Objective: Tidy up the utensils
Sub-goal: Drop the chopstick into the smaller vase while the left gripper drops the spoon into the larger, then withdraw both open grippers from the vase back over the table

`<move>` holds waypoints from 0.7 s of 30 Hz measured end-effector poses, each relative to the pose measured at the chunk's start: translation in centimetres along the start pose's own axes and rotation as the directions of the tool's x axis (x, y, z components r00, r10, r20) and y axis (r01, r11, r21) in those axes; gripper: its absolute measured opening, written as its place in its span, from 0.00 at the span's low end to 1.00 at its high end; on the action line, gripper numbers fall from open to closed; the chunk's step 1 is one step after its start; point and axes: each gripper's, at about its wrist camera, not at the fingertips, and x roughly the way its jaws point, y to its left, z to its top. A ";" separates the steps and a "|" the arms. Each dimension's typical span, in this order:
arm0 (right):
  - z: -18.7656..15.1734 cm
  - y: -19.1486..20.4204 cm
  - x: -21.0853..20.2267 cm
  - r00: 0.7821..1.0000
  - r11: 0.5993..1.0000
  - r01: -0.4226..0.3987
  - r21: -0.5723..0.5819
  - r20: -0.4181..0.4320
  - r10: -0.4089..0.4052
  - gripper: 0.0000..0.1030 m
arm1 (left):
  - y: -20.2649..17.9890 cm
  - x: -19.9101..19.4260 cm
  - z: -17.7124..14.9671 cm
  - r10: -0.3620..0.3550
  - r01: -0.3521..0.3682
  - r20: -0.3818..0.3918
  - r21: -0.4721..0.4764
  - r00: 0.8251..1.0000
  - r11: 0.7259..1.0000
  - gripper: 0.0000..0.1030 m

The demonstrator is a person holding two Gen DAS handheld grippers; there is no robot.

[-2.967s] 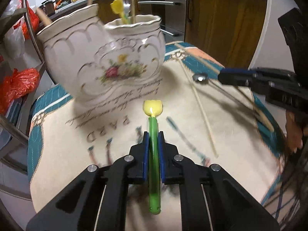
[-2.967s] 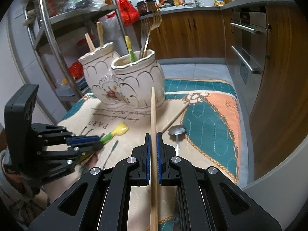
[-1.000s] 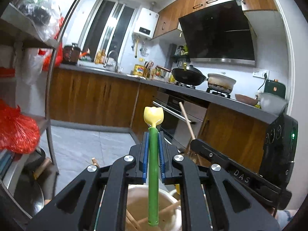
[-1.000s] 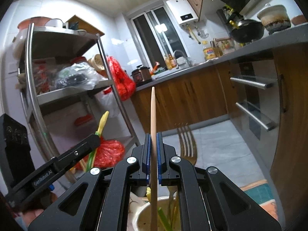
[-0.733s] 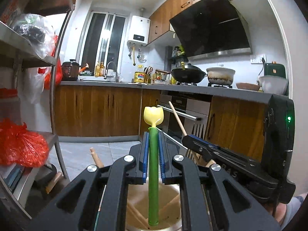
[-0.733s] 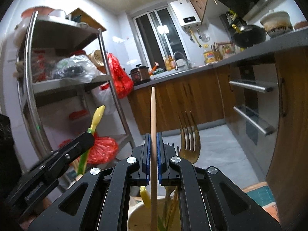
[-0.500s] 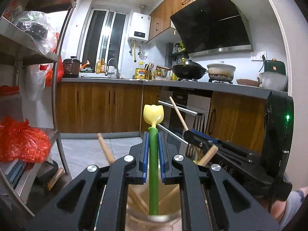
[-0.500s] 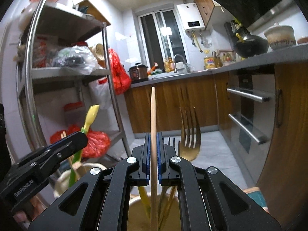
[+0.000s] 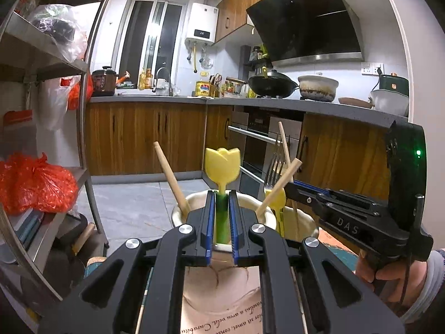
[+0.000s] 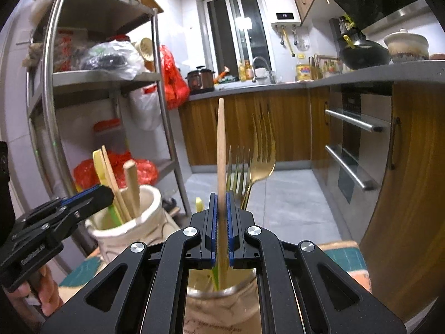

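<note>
Left wrist view: two cream ceramic holders are seen just beyond and below the left claw (image 9: 221, 222), the nearer holder (image 9: 194, 204) directly under its tips, the second holder (image 9: 306, 224) to its right, both standing on a printed cloth (image 9: 222, 314) over the surface. The left claw is closed on a green-handled spoon with a yellow tulip-shaped end (image 9: 222, 164), held upright with its lower end inside the nearer holder's mouth. Wooden sticks (image 9: 171, 176) are already leaning in that holder to either side of the claw.

In the right wrist view, the right claw (image 10: 221, 222) is clamped on a single wooden chopstick (image 10: 221, 144), upright, its lower end dipped into the holder directly beneath. Gold forks (image 10: 261, 161) are already standing just behind the claw.

The task is judged well advanced: several utensils are housed, and both held pieces remain to be released. Whether anything is left on the cloth cannot be told.

Lettering "DAS" is read on the right claw's side in the left view; cursive script on the cloth is seen upside down and is not legible.
</note>
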 end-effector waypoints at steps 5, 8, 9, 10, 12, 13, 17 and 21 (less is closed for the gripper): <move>-0.4 0.0 -0.2 1.000 1.000 -0.004 0.008 -0.026 0.004 0.22 | -0.2 -0.5 -0.1 0.008 -0.008 0.003 0.005 1.000 1.000 0.33; -0.3 -0.2 -0.9 1.000 1.000 -0.011 0.026 -0.025 0.011 0.28 | -0.2 -1.2 -0.1 0.014 -0.014 0.020 0.001 1.000 1.000 0.44; -0.3 -0.2 -1.2 1.000 1.000 -0.008 0.028 -0.023 0.008 0.33 | -0.3 -1.5 -0.1 0.017 -0.017 0.024 0.001 1.000 1.000 0.47; -0.3 -0.3 -1.6 1.000 1.000 -0.008 0.029 -0.019 0.009 0.36 | -0.3 -1.8 -0.2 0.019 -0.019 0.028 0.000 0.999 1.000 0.48; -0.2 -0.2 -2.6 1.000 1.000 -0.010 0.029 -0.010 0.010 0.54 | -0.4 -2.5 -0.3 0.022 -0.022 0.037 -0.003 0.999 1.000 0.57; -0.2 -0.2 -3.0 1.000 1.000 -0.008 0.028 -0.008 0.009 0.59 | -0.4 -2.8 -0.4 0.022 -0.022 0.040 -0.003 0.999 1.000 0.60; -0.4 -0.3 -5.2 1.000 0.999 -0.017 0.031 -0.006 0.017 0.83 | -0.6 -4.3 -1.4 0.034 -0.034 0.032 0.008 0.999 0.999 0.69; -1.0 -0.3 -7.1 1.000 1.000 -0.020 0.023 -0.014 0.020 0.92 | -0.6 -5.8 -2.1 0.055 -0.055 0.027 -0.001 0.998 0.998 0.86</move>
